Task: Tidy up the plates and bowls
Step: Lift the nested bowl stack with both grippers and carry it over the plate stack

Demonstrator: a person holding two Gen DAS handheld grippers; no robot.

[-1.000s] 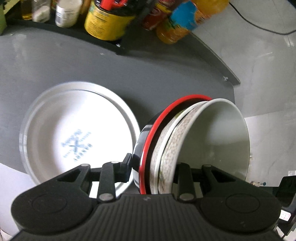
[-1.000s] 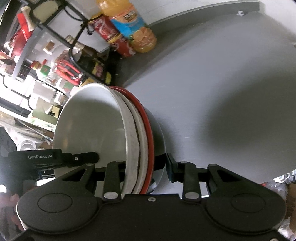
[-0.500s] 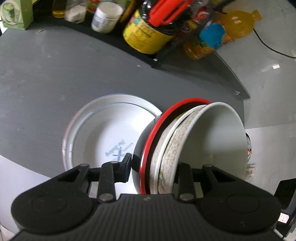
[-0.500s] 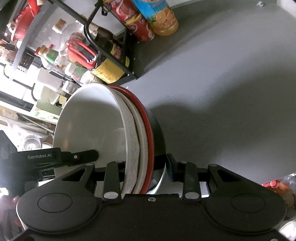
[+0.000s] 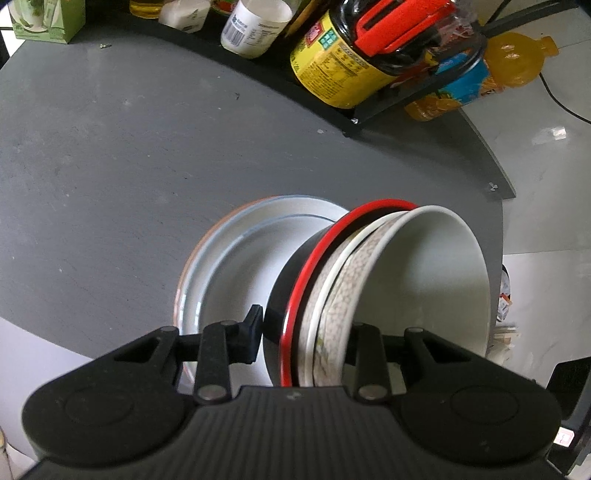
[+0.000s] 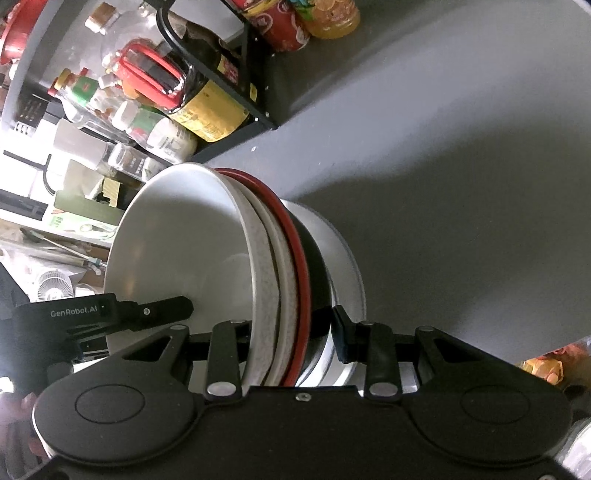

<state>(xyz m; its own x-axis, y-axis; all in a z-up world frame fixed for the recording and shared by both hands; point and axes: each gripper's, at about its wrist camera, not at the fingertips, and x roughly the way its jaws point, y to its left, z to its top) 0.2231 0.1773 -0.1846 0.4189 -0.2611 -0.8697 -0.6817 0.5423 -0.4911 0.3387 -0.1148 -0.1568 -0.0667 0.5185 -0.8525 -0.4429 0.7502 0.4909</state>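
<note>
Bowls (image 5: 369,295), nested and tipped on edge, are clamped by both the left hand-held gripper (image 5: 303,334) and the right hand-held gripper (image 6: 290,328). They hang over a white plate (image 5: 236,266) on the grey desk (image 5: 110,166).

Left gripper body (image 6: 77,314), lower left of the right wrist view: white lettering "GenRobot.AI".
White bottle (image 5: 255,26), top centre of the left wrist view: barcode and small print, too small to read.
Yellow-labelled jar (image 5: 340,62), upper right of the left wrist view: red and green panels with printed characters, not legible.
Orange drink bottle (image 5: 476,81), upper right of the left wrist view: blue label, its text not legible.
</note>
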